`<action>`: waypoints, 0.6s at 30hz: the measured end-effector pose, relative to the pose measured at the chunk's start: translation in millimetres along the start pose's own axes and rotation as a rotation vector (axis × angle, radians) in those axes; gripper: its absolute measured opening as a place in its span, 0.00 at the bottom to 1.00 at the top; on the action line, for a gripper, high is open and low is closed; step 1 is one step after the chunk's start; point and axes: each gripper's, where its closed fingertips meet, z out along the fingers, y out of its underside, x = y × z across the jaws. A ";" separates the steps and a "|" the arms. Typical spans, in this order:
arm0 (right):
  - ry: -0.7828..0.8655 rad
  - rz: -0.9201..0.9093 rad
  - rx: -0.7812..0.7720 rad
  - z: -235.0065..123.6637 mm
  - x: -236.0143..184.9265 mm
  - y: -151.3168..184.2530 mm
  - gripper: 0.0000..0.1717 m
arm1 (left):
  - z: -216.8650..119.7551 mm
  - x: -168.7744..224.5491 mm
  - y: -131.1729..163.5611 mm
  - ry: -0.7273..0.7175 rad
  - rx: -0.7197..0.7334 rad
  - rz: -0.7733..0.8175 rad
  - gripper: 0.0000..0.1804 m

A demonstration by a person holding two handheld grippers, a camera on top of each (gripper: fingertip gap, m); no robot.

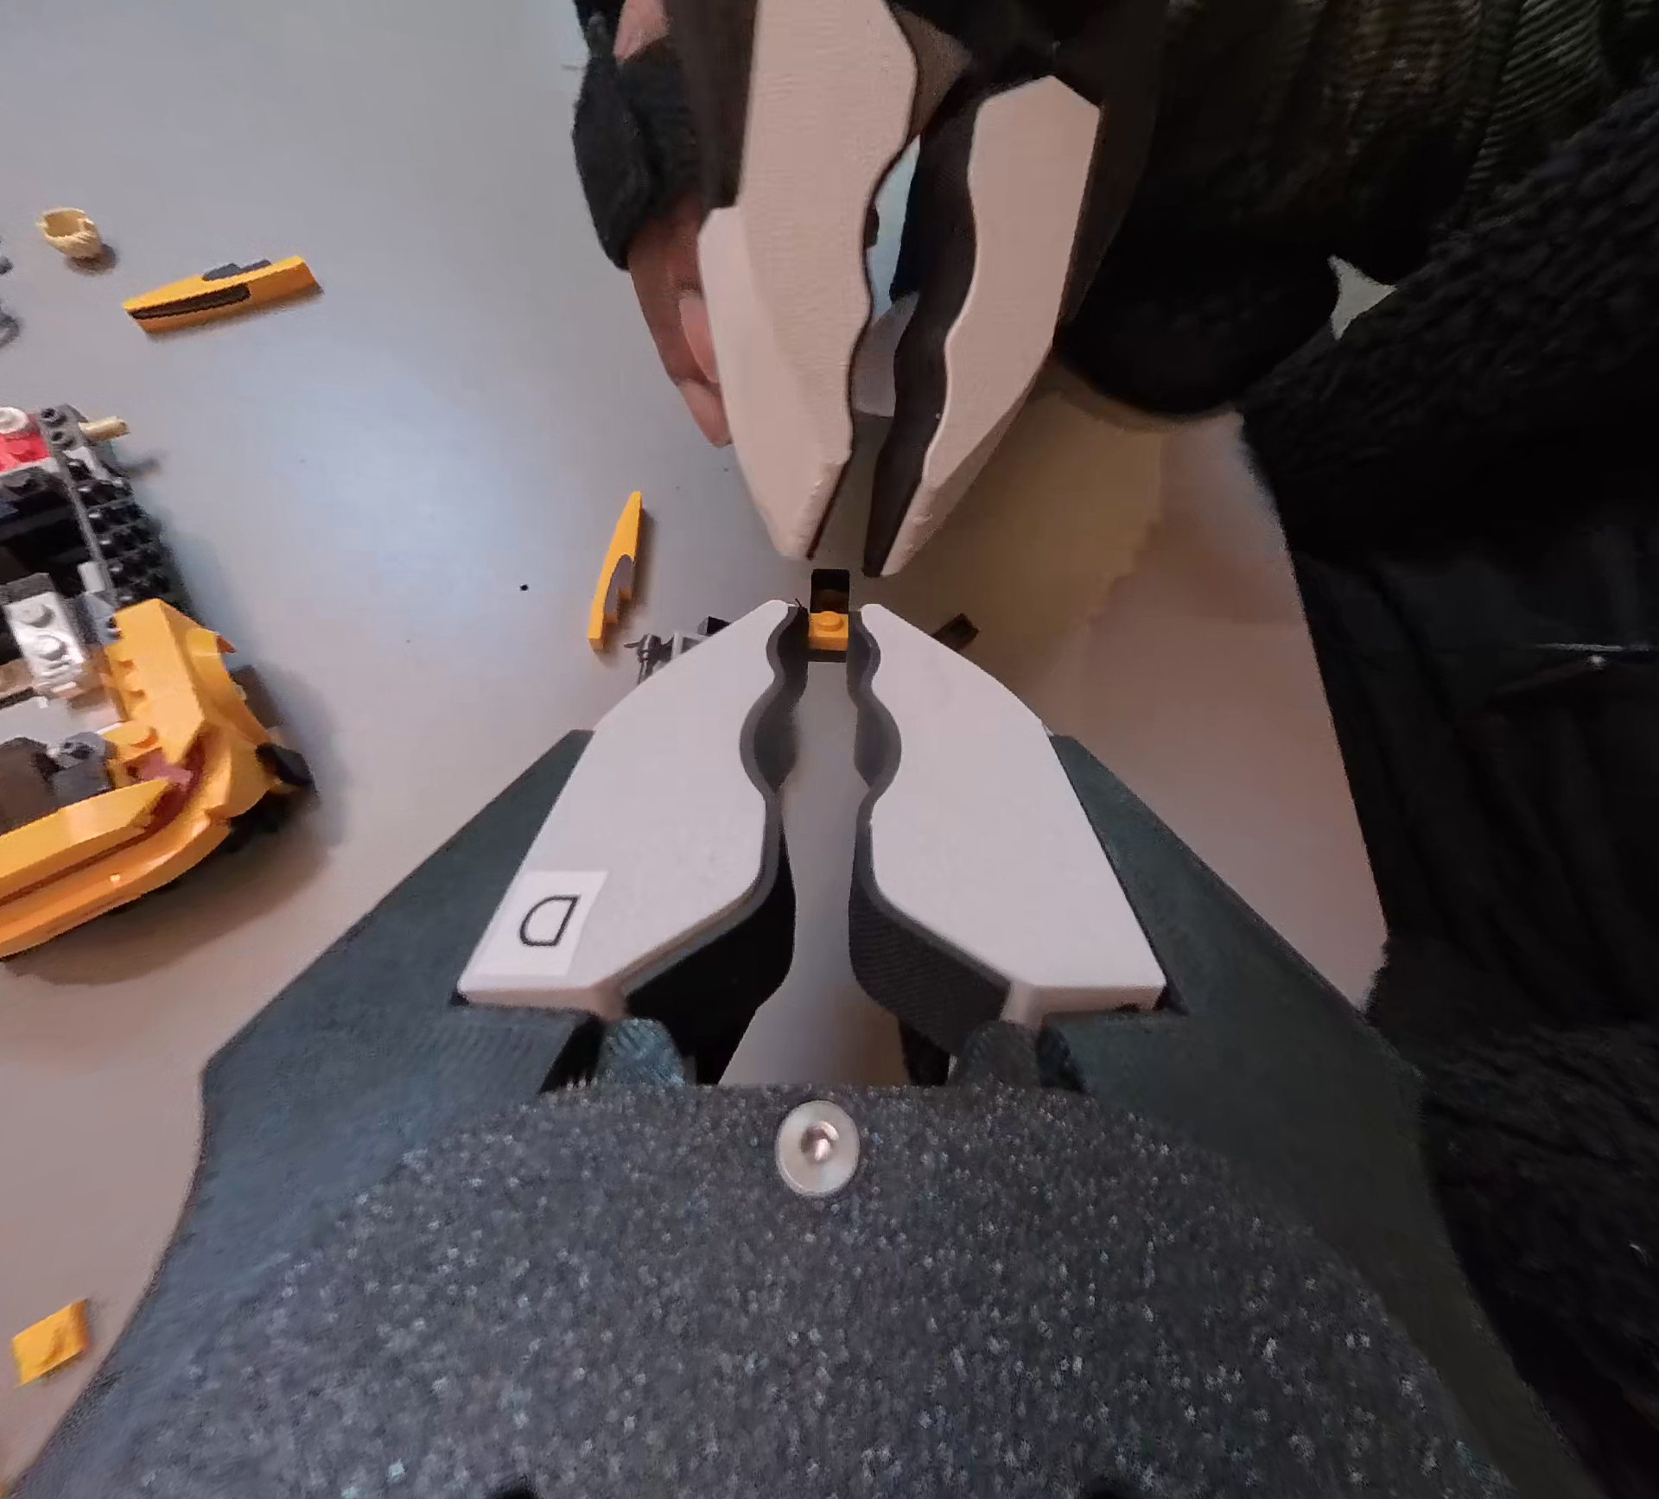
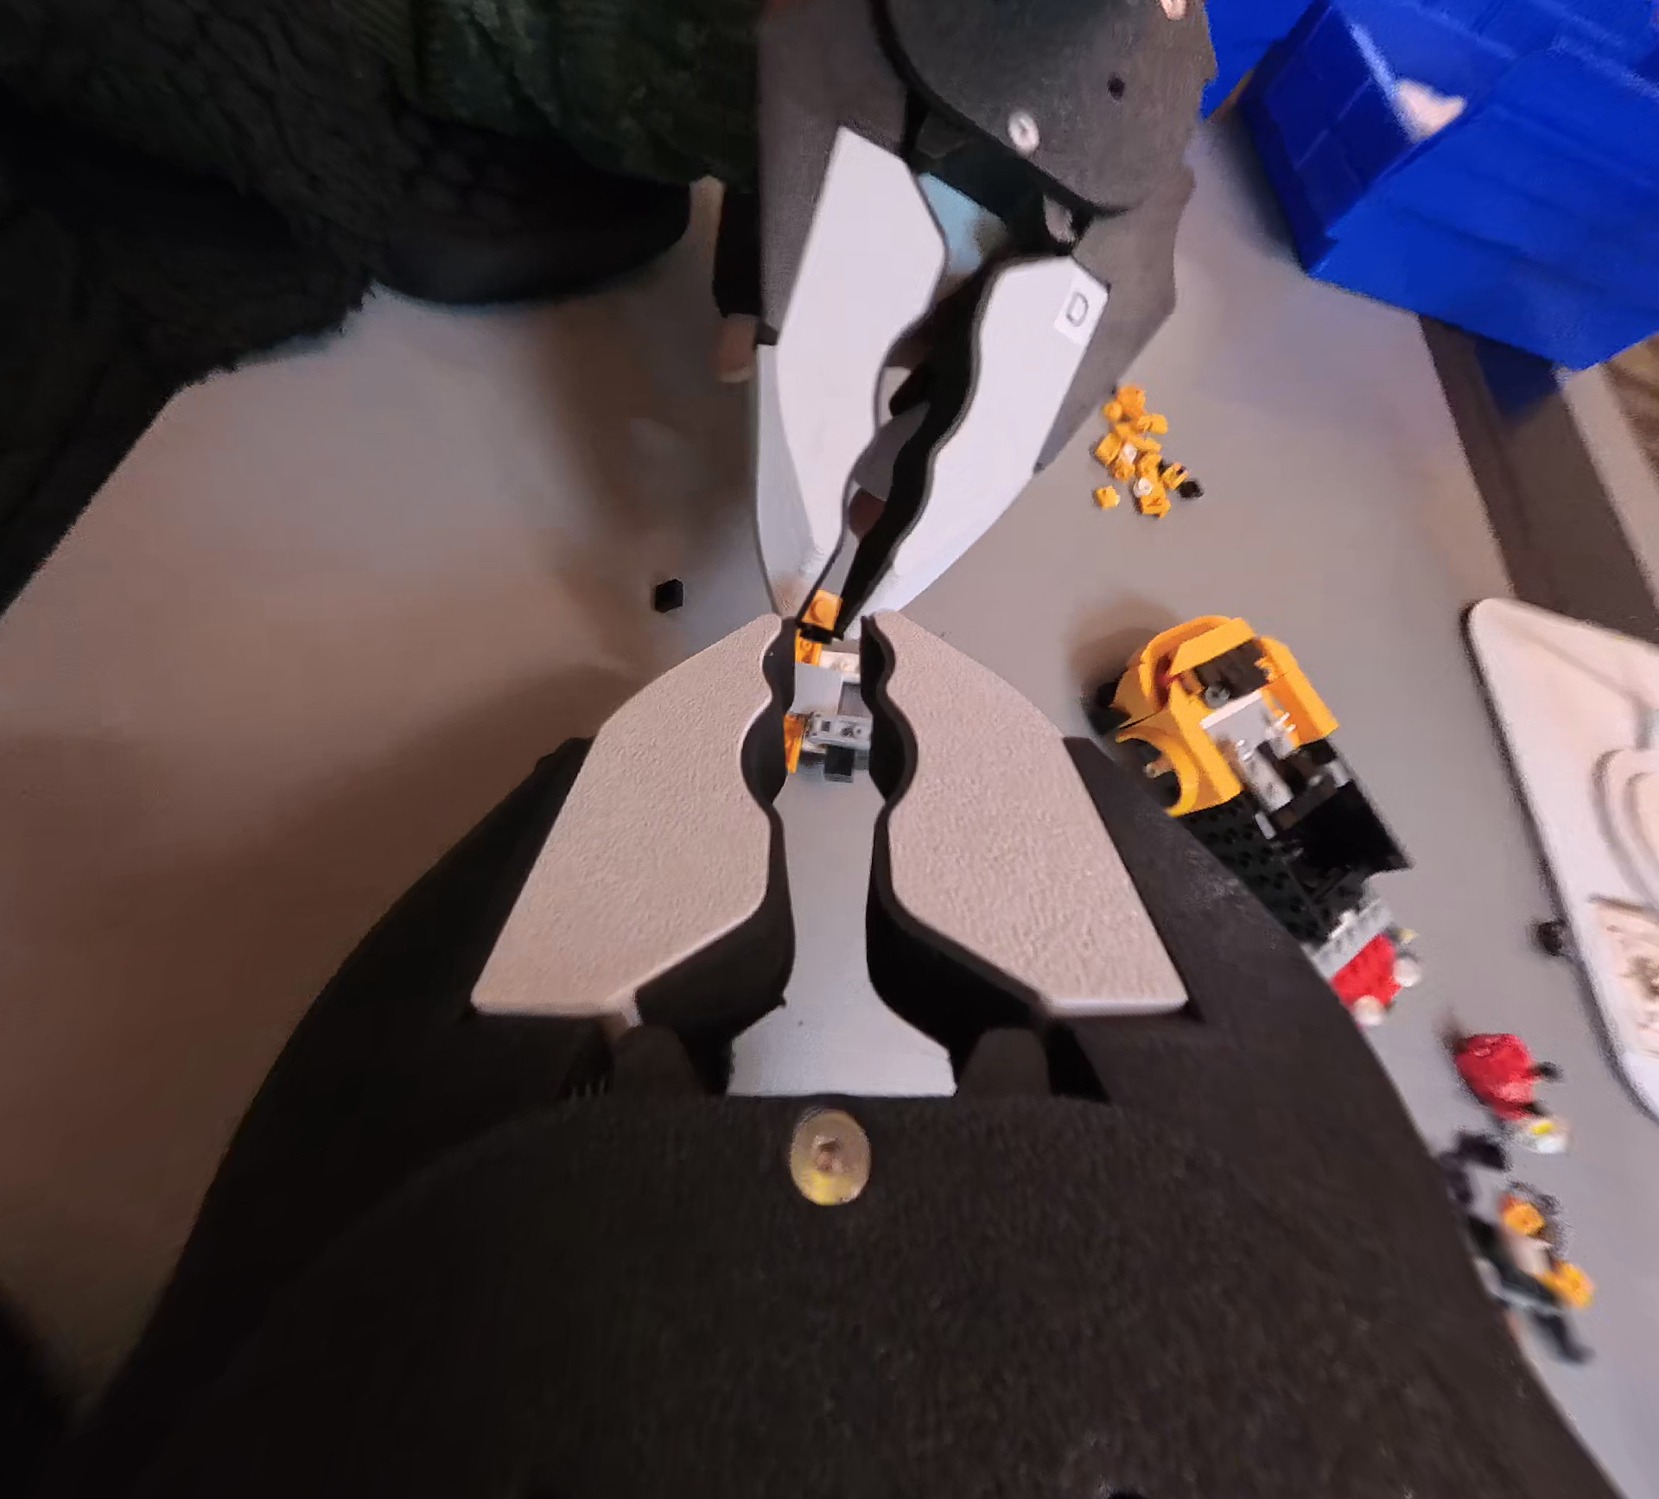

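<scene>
Left gripper [image 1: 828,630] is clamped on a small orange-and-black brick piece [image 1: 828,632], its long axis running straight out toward the right gripper [image 1: 839,563], whose tips sit apart just beyond it. Grey tabletop [image 1: 377,109]; yellow brick vehicle [image 1: 135,774] left, blue bins [image 2: 1436,109] far.

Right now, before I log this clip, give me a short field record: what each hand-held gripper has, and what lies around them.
left hand-held gripper: shut on a small orange and black brick piece, pinched at the fingertips
right hand-held gripper: open, tips just short of that piece; nothing gripped
below right gripper: grey and orange brick cluster on the table
table: grey
left of the grippers: part-built yellow and black brick vehicle
loose parts: yellow curved pieces, heap of small orange bricks
far edge: blue bins
</scene>
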 end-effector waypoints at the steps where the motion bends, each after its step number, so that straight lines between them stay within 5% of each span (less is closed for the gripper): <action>1: 0.019 -0.054 0.006 0.0 -1.1 -2.9 0.07 | -0.4 2.1 -0.9 0.026 0.010 -0.022 0.05; 8: 0.132 -0.366 -0.120 7.1 -5.0 -3.3 0.04 | -8.4 13.4 -1.1 0.304 0.090 -0.286 0.05; 18: 0.163 -0.476 -0.156 15.7 -10.0 -5.2 0.04 | -9.4 14.6 6.4 0.406 0.069 -0.411 0.05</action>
